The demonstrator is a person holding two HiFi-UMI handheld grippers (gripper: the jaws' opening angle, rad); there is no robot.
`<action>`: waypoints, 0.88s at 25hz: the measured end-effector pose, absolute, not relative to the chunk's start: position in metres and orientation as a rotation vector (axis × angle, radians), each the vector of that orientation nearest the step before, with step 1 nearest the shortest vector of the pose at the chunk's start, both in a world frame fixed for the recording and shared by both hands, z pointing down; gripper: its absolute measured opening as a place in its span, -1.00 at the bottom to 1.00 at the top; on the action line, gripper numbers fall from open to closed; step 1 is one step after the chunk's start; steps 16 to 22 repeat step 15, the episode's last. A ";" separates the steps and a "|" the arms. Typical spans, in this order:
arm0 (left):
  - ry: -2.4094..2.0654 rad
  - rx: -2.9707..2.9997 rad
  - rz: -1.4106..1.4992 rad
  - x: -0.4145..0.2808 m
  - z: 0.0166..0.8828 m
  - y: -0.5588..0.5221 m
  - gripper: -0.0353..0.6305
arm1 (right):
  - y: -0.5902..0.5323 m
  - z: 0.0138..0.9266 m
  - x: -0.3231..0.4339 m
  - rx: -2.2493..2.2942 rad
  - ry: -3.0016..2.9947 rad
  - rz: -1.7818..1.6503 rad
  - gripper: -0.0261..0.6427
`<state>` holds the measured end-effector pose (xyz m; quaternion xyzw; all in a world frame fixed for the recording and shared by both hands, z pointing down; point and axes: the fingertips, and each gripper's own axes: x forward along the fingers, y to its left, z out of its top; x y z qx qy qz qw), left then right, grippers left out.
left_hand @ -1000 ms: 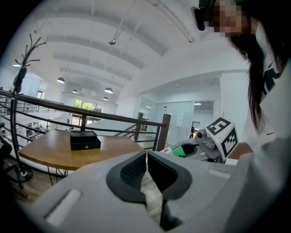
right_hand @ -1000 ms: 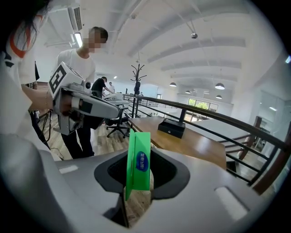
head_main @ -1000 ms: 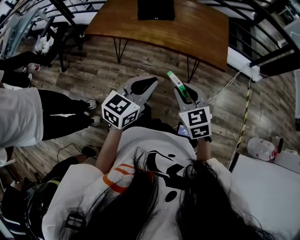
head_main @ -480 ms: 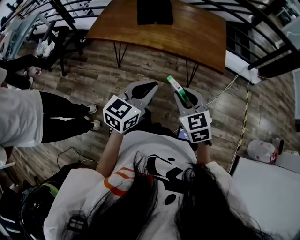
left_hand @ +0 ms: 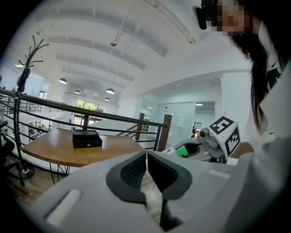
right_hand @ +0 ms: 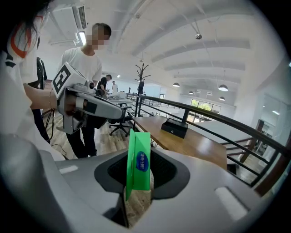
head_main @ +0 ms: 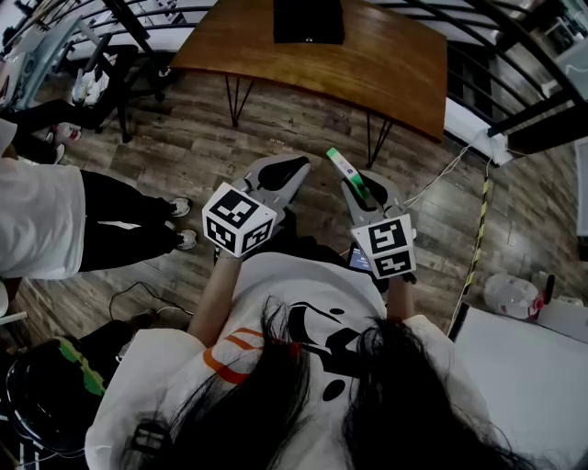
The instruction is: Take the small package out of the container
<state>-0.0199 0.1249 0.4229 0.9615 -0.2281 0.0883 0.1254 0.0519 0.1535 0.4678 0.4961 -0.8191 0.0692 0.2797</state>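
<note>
Evidently out already, the small package [right_hand: 138, 159] sits pinched in the right gripper [head_main: 363, 190], well clear of the black container [head_main: 308, 20], while the left gripper [left_hand: 147, 168] is closed on nothing

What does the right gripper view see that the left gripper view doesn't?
Only the right gripper view: a standing person in a white shirt, an office chair, and the left gripper from outside.
Only the left gripper view: the left gripper's own jaws, shut on nothing, and the right gripper from outside, with its marker cube.
Both: the green package held in the right gripper, the wooden table and the black box on it.
</note>
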 end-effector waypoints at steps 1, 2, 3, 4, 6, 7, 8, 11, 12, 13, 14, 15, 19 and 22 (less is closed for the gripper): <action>-0.666 2.799 0.257 -0.020 0.423 0.125 -0.89 | 0.153 0.468 0.051 1.328 -2.197 0.185 -0.57; -0.668 2.798 0.257 -0.020 0.423 0.125 -0.89 | 0.154 0.468 0.051 1.325 -2.197 0.184 -0.57; -0.671 2.797 0.256 -0.021 0.423 0.125 -0.89 | 0.154 0.467 0.051 1.323 -2.197 0.182 -0.57; -0.673 2.796 0.256 -0.021 0.423 0.126 -0.89 | 0.155 0.467 0.050 1.321 -2.197 0.180 -0.57; -0.675 2.796 0.253 -0.022 0.423 0.125 -0.89 | 0.154 0.467 0.050 1.319 -2.198 0.178 -0.57; -0.675 2.796 0.252 -0.022 0.422 0.125 -0.89 | 0.154 0.466 0.050 1.319 -2.199 0.177 -0.57; -0.676 2.796 0.253 -0.021 0.423 0.124 -0.89 | 0.154 0.466 0.050 1.318 -2.199 0.177 -0.57; -0.676 2.796 0.256 -0.019 0.423 0.124 -0.89 | 0.154 0.467 0.052 1.315 -2.201 0.177 -0.57; -0.677 2.796 0.256 -0.018 0.424 0.124 -0.89 | 0.154 0.468 0.052 1.314 -2.202 0.177 -0.57; -0.678 2.796 0.257 -0.017 0.423 0.123 -0.89 | 0.154 0.468 0.053 1.313 -2.202 0.177 -0.57; -0.679 2.796 0.256 -0.017 0.423 0.123 -0.89 | 0.154 0.468 0.053 1.312 -2.202 0.177 -0.57; -0.680 2.797 0.256 -0.017 0.423 0.123 -0.89 | 0.153 0.468 0.053 1.311 -2.202 0.176 -0.57; -0.680 2.797 0.256 -0.017 0.423 0.123 -0.89 | 0.153 0.468 0.053 1.311 -2.202 0.176 -0.57; -0.680 2.797 0.256 -0.017 0.423 0.123 -0.89 | 0.153 0.468 0.053 1.311 -2.202 0.176 -0.57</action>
